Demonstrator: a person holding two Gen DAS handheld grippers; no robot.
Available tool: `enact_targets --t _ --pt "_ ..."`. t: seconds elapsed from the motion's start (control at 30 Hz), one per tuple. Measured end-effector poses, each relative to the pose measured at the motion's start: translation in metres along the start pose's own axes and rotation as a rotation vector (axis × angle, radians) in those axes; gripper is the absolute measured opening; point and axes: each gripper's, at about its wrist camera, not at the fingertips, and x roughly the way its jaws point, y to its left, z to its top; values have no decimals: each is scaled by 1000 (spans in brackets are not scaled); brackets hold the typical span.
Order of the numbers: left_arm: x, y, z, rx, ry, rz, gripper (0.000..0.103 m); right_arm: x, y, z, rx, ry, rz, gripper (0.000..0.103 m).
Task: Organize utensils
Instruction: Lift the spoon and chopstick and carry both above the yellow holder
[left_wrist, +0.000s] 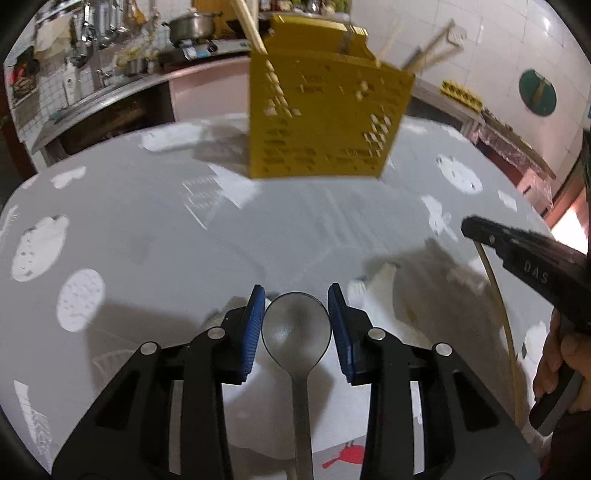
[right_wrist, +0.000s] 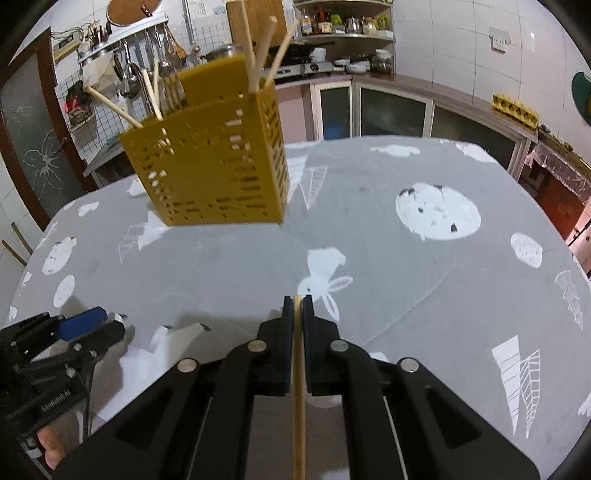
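- Left gripper: blue pads close on either side of a spoon, bowl between them, handle running back under the gripper. Pads at the bowl's edges; looks gripped, though real contact is hard to judge.
- No earlier view given, so only the current hold is told.
- Right gripper: jaws clamped tight on a chopstick, which runs straight back between the fingers toward the camera.
- In the left view the right gripper shows at the right edge, black, with the chopstick curving down below it; a hand holds its grip.
- In the right view the left gripper sits at lower left, one blue pad visible, near the table.
- Holder: yellow, perforated, stands upright on the table at the far side, well apart from both grippers.
- Several chopsticks stick out of the holder's top, leaning various ways.
- Holder is blurred in the left view.
- Table wears a grey cloth with white prints: rabbit, circles, cones.
- Kitchen counter and shelves behind.
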Motion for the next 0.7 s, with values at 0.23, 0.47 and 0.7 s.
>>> enact_targets --t 0.23,0.47,0.7 --pt "-40 11 17 -5 -166 63 34 -28 14 14 -26 -116 23 5" --pt "-65 28 25 -59 -269 69 34 -57 21 28 -28 -254 47 5" --pt "-81 36 31 -80 -348 79 34 -81 24 35 -30 -409 36 5"
